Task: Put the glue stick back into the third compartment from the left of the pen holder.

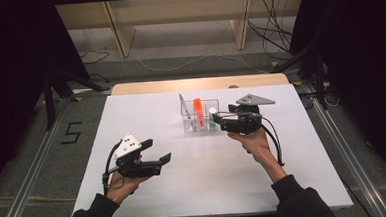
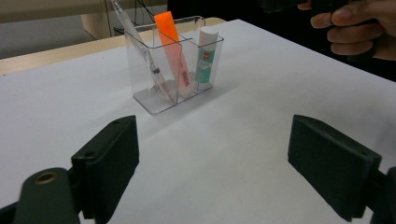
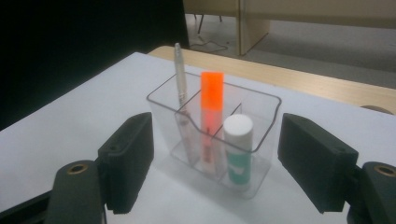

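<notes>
Right beside the clear holder [image 1: 200, 115], on its right end, sits the right gripper [image 1: 220, 120], jaws spread wide with nothing pinched, so the glue stick [image 3: 238, 148] stands free in the nearest compartment. Next to it stands an orange marker [image 3: 211, 107], then a pen [image 3: 180, 88] leaning out over the far rim. Well in front of the holder and off to its left, the left gripper [image 1: 158, 151] hangs spread too, with bare white table [image 1: 209, 177] all round.
</notes>
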`<state>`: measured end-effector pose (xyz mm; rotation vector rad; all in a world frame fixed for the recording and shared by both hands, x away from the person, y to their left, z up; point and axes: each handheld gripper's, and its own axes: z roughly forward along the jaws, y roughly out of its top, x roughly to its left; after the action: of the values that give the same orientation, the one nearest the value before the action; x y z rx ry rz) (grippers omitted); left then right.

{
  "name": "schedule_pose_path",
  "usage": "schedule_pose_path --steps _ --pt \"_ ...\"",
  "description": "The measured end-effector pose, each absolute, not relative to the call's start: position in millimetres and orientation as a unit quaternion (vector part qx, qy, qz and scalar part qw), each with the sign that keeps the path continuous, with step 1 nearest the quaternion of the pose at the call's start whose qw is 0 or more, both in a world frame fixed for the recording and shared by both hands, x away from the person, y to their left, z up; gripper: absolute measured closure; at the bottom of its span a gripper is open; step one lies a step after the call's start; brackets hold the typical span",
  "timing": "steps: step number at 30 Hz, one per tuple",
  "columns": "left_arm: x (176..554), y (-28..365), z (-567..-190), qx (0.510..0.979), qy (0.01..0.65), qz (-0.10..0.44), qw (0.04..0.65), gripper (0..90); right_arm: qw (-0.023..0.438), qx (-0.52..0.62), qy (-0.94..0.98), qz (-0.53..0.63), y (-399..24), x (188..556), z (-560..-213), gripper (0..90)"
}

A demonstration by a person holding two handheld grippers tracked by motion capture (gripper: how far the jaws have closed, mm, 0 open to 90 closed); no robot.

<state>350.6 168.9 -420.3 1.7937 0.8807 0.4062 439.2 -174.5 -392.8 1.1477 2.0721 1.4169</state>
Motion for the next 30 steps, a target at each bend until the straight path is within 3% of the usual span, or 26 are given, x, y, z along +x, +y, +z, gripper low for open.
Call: schedule_pose_path --steps 30 --pt "350.2 167.4 -421.0 0.756 0.362 0.153 0.523 15.9 0.179 0.387 0.739 0.521 -228.4 351.2 -416.6 25.7"
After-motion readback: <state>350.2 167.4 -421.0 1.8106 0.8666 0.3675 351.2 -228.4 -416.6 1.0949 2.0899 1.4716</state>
